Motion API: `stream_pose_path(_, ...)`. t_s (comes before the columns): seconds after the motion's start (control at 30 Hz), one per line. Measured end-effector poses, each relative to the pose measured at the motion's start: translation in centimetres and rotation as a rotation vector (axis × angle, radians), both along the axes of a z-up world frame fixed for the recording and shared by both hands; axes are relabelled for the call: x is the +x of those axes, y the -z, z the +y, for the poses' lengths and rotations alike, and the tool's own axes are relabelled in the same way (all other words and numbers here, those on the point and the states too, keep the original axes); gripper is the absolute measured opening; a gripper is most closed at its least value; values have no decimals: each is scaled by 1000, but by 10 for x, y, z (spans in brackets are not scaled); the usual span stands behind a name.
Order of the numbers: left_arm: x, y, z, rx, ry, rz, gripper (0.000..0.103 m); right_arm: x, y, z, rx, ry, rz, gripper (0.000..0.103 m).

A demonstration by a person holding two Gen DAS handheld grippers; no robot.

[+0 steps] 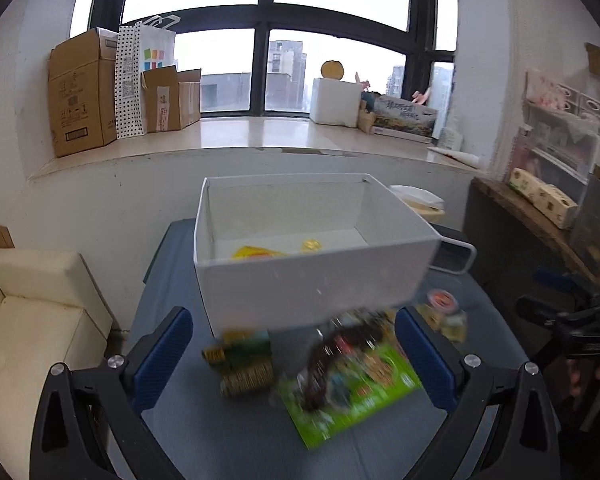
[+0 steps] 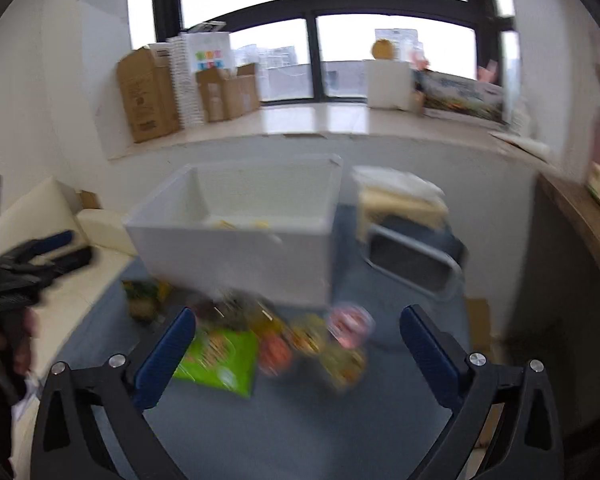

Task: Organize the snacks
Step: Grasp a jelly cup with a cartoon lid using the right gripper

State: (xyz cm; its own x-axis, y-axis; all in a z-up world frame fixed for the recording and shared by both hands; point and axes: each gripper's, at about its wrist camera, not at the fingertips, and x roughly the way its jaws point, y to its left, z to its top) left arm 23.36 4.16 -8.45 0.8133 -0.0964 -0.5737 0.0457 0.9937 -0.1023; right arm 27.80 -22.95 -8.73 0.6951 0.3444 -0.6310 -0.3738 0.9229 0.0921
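Observation:
A white open box (image 1: 312,284) stands on the blue-grey table, with a yellow packet (image 1: 254,252) and a small gold snack (image 1: 313,245) inside. In front of it lie blurred snacks: a green packet (image 1: 356,384), gold-wrapped rolls (image 1: 246,380) and a round pink-lidded cup (image 1: 442,300). My left gripper (image 1: 294,356) is open above them, nothing between its blue pads. In the right wrist view, the white box (image 2: 236,256), green packet (image 2: 220,360), pink cup (image 2: 350,324) and other small snacks appear smeared. My right gripper (image 2: 298,352) is open and holds nothing.
A dark tray with a white rim (image 2: 414,260) sits right of the box, a cream container (image 2: 400,196) behind it. A cream sofa (image 1: 32,320) is to the left. Cardboard boxes (image 1: 80,92) line the window sill. A wooden shelf (image 1: 540,216) runs along the right.

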Motion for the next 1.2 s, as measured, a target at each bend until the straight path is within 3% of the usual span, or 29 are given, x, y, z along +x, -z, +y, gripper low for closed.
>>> stream_pose_path(0.1,-27,3,-4,34,-43,-2,103,-9,31,-23,-7,48,59,103)
stream_pose_path(0.3,-54,24,4,-21,-80,36,103,-14,77,-47,45,103,130,103)
stream_pose_path(0.53,-73,39,5,-54,-76,65,103,-5,89,-35,14,65,118,103)
stream_pose_path(0.73,-83,45,3,-50,-89,80,103,29,100,-22,-22,41,127,103)
stream_pose_path(0.9,-83,46,3,-58,-86,83,103,58,111,-17,-3,36,182,84)
stream_pose_path(1.0,-82,46,2,-54,-82,84,103,68,116,-14,-8,29,220,63)
stream_pose_path(1.03,-82,47,2,-54,-83,86,103,69,117,-13,0,21,223,52)
stream_pose_path(1.2,-80,49,2,-56,-82,95,103,65,114,-8,-8,-27,204,50)
